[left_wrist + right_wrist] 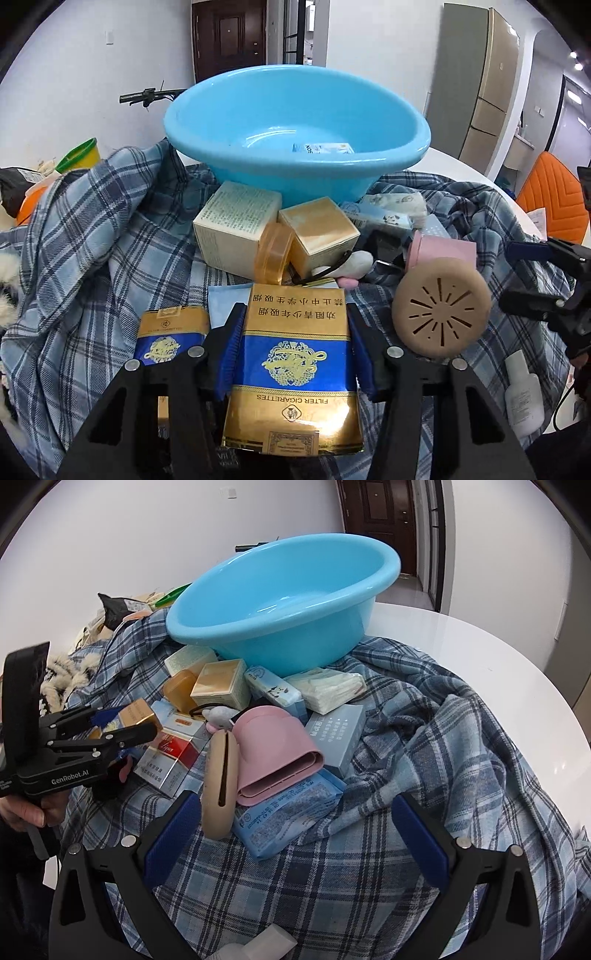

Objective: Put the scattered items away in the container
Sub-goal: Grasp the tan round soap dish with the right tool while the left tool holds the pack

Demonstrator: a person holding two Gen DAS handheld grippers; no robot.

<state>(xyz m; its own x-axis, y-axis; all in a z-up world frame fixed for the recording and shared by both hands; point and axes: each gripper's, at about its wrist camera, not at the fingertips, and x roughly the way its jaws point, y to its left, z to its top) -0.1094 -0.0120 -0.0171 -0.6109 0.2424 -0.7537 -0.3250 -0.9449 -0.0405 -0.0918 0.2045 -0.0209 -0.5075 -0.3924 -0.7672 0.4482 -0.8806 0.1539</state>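
Observation:
A gold-and-blue cigarette pack (295,354) sits between the blue pads of my left gripper (295,314), which is shut on its two long sides. From the right wrist view, that left gripper (125,723) carries the gold pack (138,712) just above the pile. The blue basin (295,122) stands behind the pile, with one small pack (321,148) lying inside. My right gripper (295,834) is open over the plaid cloth, with nothing between its fingers. A second cigarette pack (171,332) lies to the left of the held one.
Scattered on the plaid cloth (424,738) are a beige round disc (441,314), a pink folded holder (277,753), a gold box (319,229), a cream box (236,218), an amber jar (273,254), tissue packs (325,690) and a white bottle (522,391). White table (480,646) to the right.

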